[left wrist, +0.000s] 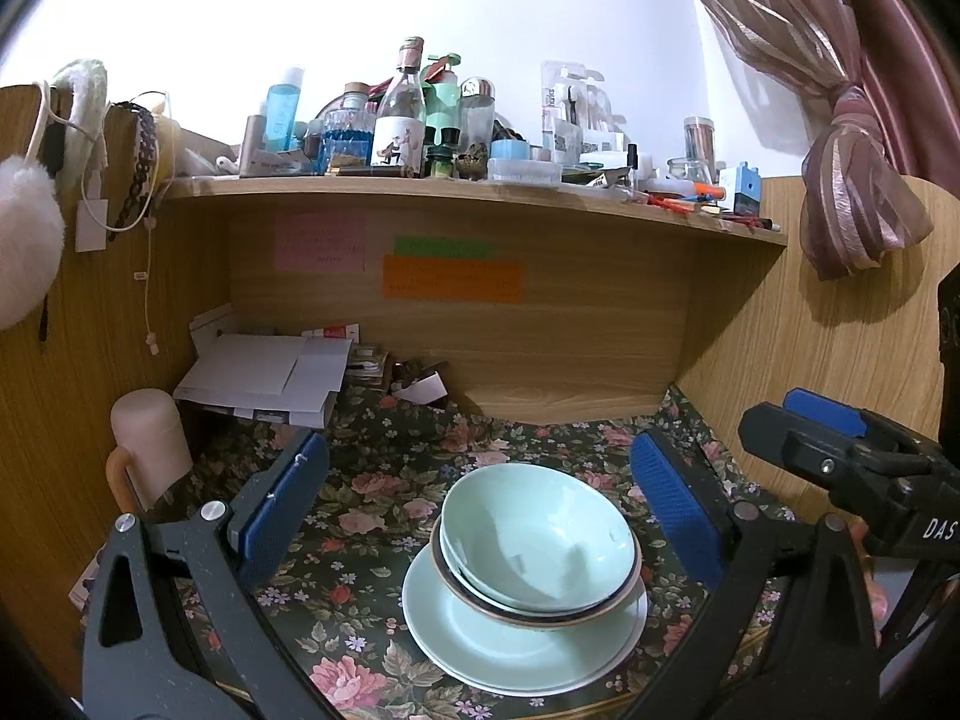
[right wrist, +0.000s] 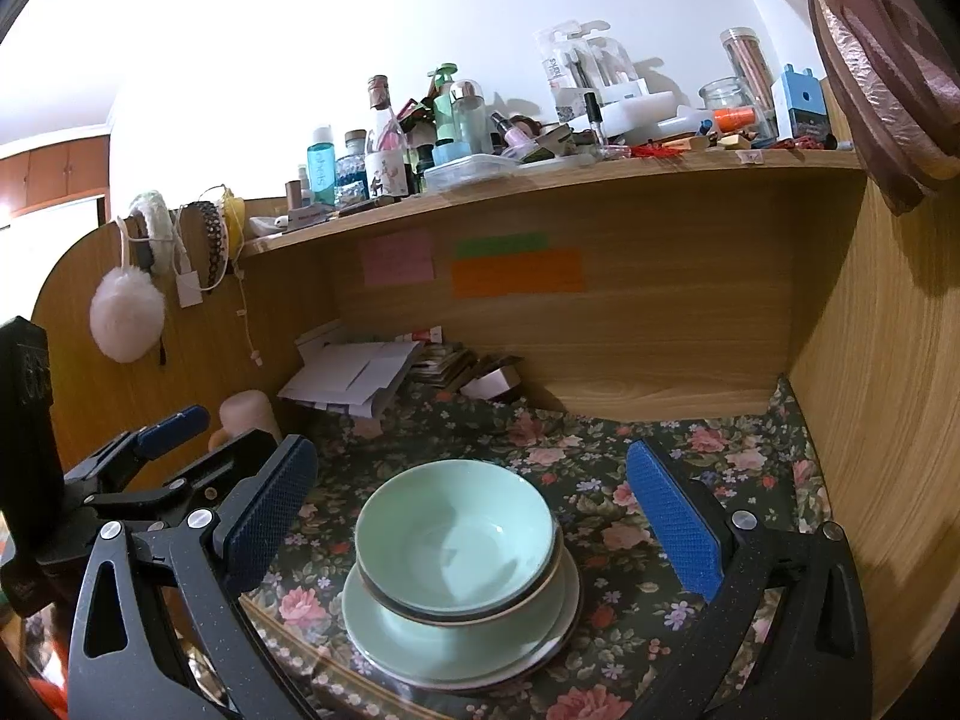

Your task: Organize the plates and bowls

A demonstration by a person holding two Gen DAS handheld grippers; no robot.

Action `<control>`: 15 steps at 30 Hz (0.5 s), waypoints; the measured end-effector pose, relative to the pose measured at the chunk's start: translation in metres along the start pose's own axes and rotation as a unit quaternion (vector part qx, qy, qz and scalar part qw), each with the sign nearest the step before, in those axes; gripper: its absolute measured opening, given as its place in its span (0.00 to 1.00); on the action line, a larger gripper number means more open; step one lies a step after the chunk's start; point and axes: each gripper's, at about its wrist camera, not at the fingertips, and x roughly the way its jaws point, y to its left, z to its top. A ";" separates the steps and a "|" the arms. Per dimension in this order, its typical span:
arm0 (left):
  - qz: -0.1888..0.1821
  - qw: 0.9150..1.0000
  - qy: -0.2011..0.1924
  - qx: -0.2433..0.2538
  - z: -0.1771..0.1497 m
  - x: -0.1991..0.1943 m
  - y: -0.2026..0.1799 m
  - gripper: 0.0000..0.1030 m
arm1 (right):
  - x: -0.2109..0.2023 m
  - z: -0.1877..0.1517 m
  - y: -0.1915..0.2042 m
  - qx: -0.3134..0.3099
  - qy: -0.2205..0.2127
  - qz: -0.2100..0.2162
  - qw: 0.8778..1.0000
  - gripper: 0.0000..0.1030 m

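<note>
A stack of dishes sits on the floral tablecloth (left wrist: 384,468): a pale green bowl (left wrist: 540,540) nested in a dark-rimmed bowl (left wrist: 528,615), on a pale green plate (left wrist: 480,648) with a white plate under it. The same stack shows in the right wrist view, with the green bowl (right wrist: 456,534) on the plate (right wrist: 420,648). My left gripper (left wrist: 480,504) is open and empty, its blue pads wide apart either side of the stack. My right gripper (right wrist: 474,510) is open and empty too, above the stack; it also shows at the right of the left wrist view (left wrist: 840,450).
A wooden desk hutch (left wrist: 540,348) walls in the back and both sides. Papers (left wrist: 270,378) and small clutter lie at the back left. A pink cup (left wrist: 150,444) stands at the left. The shelf (left wrist: 480,192) above carries several bottles and jars. A curtain (left wrist: 840,150) hangs right.
</note>
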 end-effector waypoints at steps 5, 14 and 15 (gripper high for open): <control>0.001 1.000 -0.001 0.000 0.000 0.001 -0.002 0.99 | 0.001 0.000 -0.001 0.000 0.000 0.001 1.000 1.00; -0.007 1.000 0.001 0.003 0.003 0.004 -0.002 0.99 | 0.000 -0.001 0.001 0.006 -0.002 -0.013 1.000 1.00; -0.008 1.000 0.001 0.003 0.003 0.005 -0.002 0.99 | 0.000 -0.001 0.001 0.007 -0.003 -0.015 1.000 1.00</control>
